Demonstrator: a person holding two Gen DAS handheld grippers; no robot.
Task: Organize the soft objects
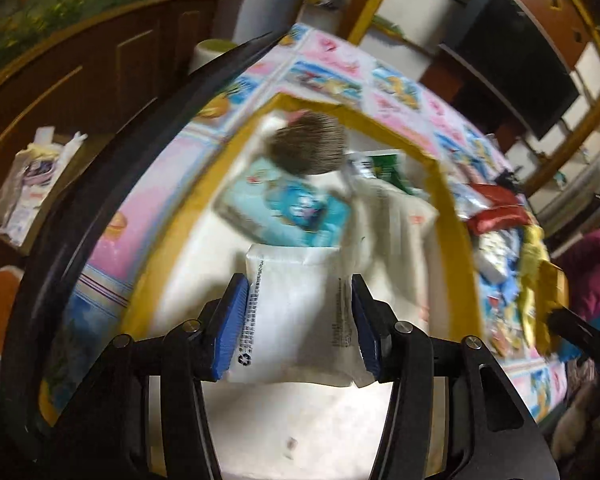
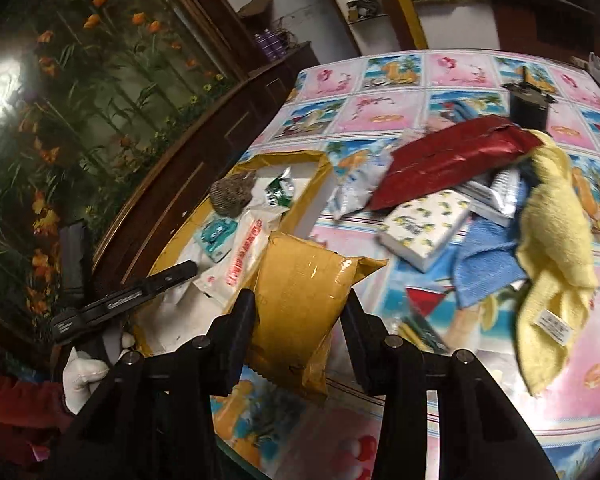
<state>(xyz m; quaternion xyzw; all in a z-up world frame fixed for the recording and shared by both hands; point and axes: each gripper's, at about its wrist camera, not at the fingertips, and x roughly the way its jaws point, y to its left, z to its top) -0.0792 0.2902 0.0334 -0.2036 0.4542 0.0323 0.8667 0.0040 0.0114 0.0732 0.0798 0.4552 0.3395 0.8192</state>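
My left gripper (image 1: 298,320) is shut on a white soft pack (image 1: 300,320) with printed text, held over the yellow-rimmed box (image 1: 448,208). Inside the box lie a grey-brown furry toy (image 1: 310,144), a blue cartoon pack (image 1: 292,208), a white bag (image 1: 392,224) and a green-white packet (image 1: 384,166). My right gripper (image 2: 300,316) is shut on a mustard-yellow taped package (image 2: 300,300) beside the box (image 2: 324,168). The left gripper (image 2: 140,292) shows at the left of the right wrist view.
On the patterned tablecloth (image 2: 440,76) lies a pile: red pouch (image 2: 452,156), lemon-print tissue pack (image 2: 424,228), blue cloth (image 2: 488,268), yellow towel (image 2: 556,240), silver pouch (image 2: 352,188). A dark jar (image 2: 528,104) stands behind. Wooden cabinets (image 1: 100,76) run along the left.
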